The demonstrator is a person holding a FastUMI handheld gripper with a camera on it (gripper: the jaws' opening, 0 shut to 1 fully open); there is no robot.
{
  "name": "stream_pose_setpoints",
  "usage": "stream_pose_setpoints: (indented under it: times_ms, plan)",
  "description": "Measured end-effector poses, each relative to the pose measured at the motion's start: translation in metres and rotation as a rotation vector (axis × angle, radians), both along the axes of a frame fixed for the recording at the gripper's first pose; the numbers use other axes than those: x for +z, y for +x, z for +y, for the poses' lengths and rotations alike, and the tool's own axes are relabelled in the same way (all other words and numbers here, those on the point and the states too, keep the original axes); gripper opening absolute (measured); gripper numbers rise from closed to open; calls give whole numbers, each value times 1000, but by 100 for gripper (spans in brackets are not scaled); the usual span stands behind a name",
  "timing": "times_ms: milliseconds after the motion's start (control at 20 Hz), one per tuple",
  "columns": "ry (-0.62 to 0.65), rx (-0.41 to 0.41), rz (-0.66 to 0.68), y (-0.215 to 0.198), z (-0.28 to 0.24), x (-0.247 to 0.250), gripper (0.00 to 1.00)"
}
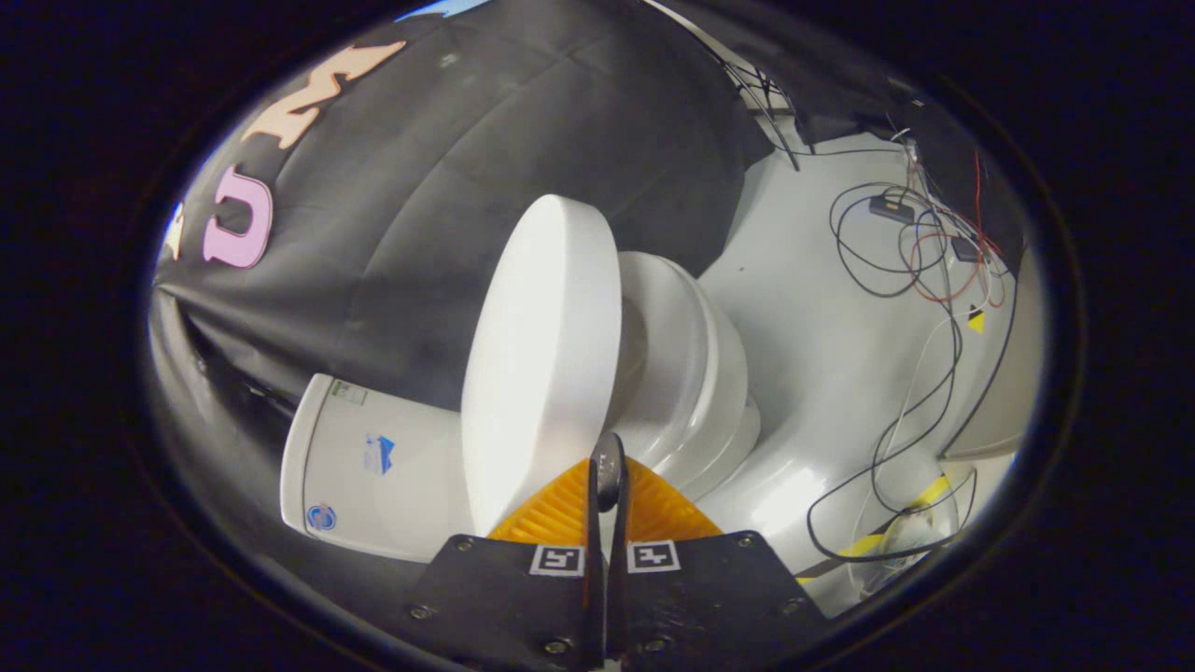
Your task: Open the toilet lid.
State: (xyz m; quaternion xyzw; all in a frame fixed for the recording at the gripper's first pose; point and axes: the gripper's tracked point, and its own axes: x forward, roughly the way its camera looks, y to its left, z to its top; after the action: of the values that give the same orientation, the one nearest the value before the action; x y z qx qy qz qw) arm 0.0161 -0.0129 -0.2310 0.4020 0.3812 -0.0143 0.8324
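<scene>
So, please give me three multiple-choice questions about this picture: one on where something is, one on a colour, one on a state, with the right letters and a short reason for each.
1. Where do the loose cables lie?
A. On the floor beside the toilet
B. On top of the tank
C. Inside the bowl

2. What colour are the gripper's finger pads?
A. Blue
B. Orange
C. Green

3. How does the toilet lid stand?
A. Flat down on the seat
B. Lifted off the seat
C. Taken off and lying on the floor

Answers:
1 A: the cables spread over the pale floor, past the toilet bowl and away from the tank.
2 B: the pads of the gripper are ribbed orange, and the fingers are closed together at the lid's edge.
3 B: the lid stands raised, with the seat showing behind it.
</scene>
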Motion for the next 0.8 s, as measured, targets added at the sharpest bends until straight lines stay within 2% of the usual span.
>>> stream_pose_setpoints:
  times_ms: [300,800]
  plan:
    - [44,0,-44,1,8,18,2]
    - [-25,20,-102,-1,21,49,2]
